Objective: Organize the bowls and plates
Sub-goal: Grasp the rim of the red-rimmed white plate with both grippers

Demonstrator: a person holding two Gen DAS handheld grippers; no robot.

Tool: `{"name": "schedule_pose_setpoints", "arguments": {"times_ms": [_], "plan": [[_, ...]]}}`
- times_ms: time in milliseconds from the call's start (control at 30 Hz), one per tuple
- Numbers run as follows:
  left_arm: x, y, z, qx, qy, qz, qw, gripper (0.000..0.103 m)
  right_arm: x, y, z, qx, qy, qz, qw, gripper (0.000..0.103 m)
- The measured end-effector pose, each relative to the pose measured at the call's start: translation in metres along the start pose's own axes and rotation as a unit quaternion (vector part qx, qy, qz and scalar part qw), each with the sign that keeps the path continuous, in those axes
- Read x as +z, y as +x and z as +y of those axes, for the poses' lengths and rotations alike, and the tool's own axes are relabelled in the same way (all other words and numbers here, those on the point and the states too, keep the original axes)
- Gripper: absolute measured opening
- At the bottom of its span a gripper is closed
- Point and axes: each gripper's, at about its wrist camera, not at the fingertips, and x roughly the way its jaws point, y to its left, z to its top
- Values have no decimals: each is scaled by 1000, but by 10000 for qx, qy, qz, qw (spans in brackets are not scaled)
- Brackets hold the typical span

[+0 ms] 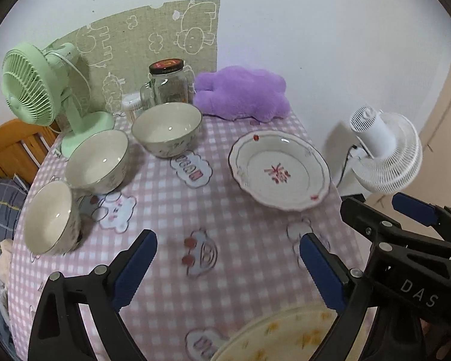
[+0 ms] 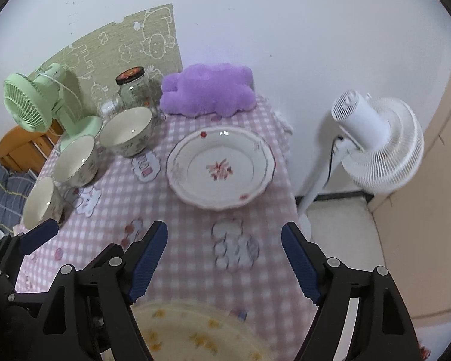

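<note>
Three cream bowls stand in a row on the left of the checked table: a near one point(image 1: 49, 218) point(image 2: 40, 203), a middle one point(image 1: 97, 161) point(image 2: 75, 161) and a far one point(image 1: 167, 129) point(image 2: 126, 131). A white plate with a red flower point(image 1: 279, 170) point(image 2: 221, 168) lies at the far right. A cream plate with yellow flowers point(image 1: 285, 334) point(image 2: 195, 334) lies at the near edge, under both grippers. My left gripper point(image 1: 228, 267) is open and empty above the table. My right gripper point(image 2: 224, 263) is open and empty; it also shows in the left wrist view point(image 1: 385, 213).
A green desk fan point(image 1: 42, 90), a glass jar point(image 1: 170, 82) and a purple plush point(image 1: 240, 93) stand along the back of the table by the wall. A white standing fan point(image 2: 375, 144) is on the floor to the right. A wooden chair point(image 1: 12, 147) is at the left.
</note>
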Motion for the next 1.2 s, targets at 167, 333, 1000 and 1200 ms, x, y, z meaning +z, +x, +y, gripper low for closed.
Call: {"name": "schedule_pose_setpoints", "arguments": {"times_ms": [167, 333, 1000, 1200], "plan": [[21, 26, -10, 118, -68, -62, 9999, 92, 25, 28, -12, 160, -105, -30, 9998, 81], [39, 58, -14, 244, -109, 14, 9996, 91, 46, 60, -22, 205, -104, -6, 9997, 81], [65, 169, -15, 365, -212, 481, 9979, 84, 83, 179, -43, 33, 152, 415, 9990, 80], [64, 181, -20, 317, -148, 596, 9976, 80, 83, 195, -48, -5, 169, 525, 9985, 80]]}}
